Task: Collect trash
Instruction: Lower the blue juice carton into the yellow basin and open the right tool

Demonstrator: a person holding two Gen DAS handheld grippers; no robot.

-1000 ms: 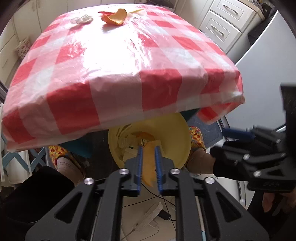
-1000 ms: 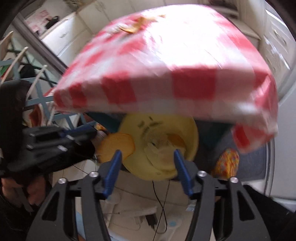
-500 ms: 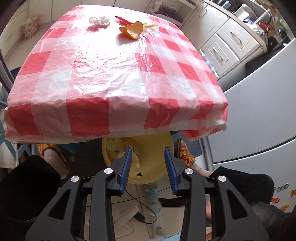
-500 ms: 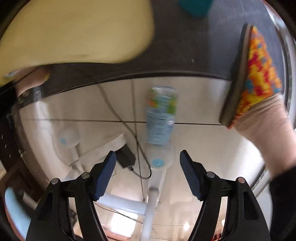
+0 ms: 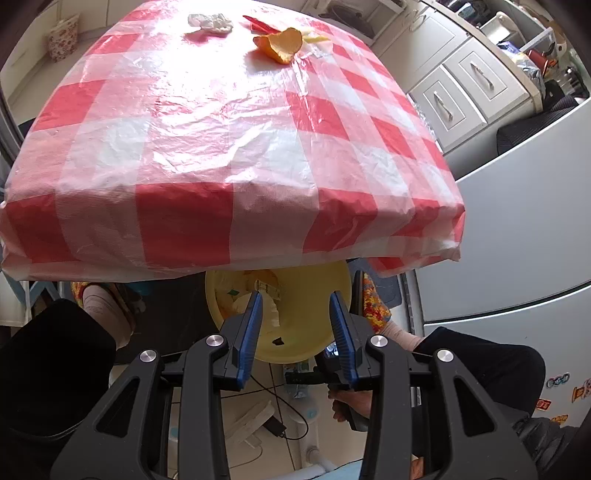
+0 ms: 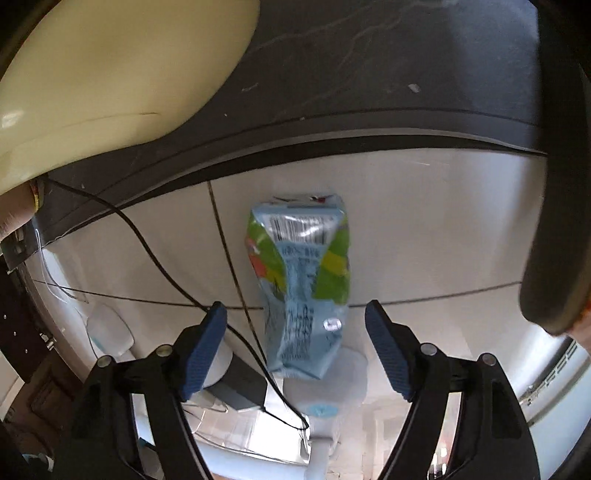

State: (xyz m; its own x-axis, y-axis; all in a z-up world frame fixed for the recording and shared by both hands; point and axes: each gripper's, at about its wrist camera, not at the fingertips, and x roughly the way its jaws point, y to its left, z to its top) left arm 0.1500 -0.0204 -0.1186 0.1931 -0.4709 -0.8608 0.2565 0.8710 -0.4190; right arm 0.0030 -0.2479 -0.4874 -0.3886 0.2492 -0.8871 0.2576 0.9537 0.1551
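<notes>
One crushed juice carton is lying flat on the pale floor tiles, its long axis running away from the right wrist camera, the barcoded end pointing toward the dark mat and the squashed end nearest the lens. Its print is blue, green and red; the small lettering is too blurred to read. The right gripper is hovering over the carton with its jaws spread wide, one blue pad on each side and neither touching it. A black cable is trailing across the tiles just left of the carton.

Beyond the carton, one yellow bowl is sitting under the table's near edge, already holding scraps. The left gripper is pointing at that bowl, jaws parted and gripping nothing. On the red-checked tablecloth, at the far end from the carton, one orange peel, one white crumpled tissue and one red scrap are lying near each other.
</notes>
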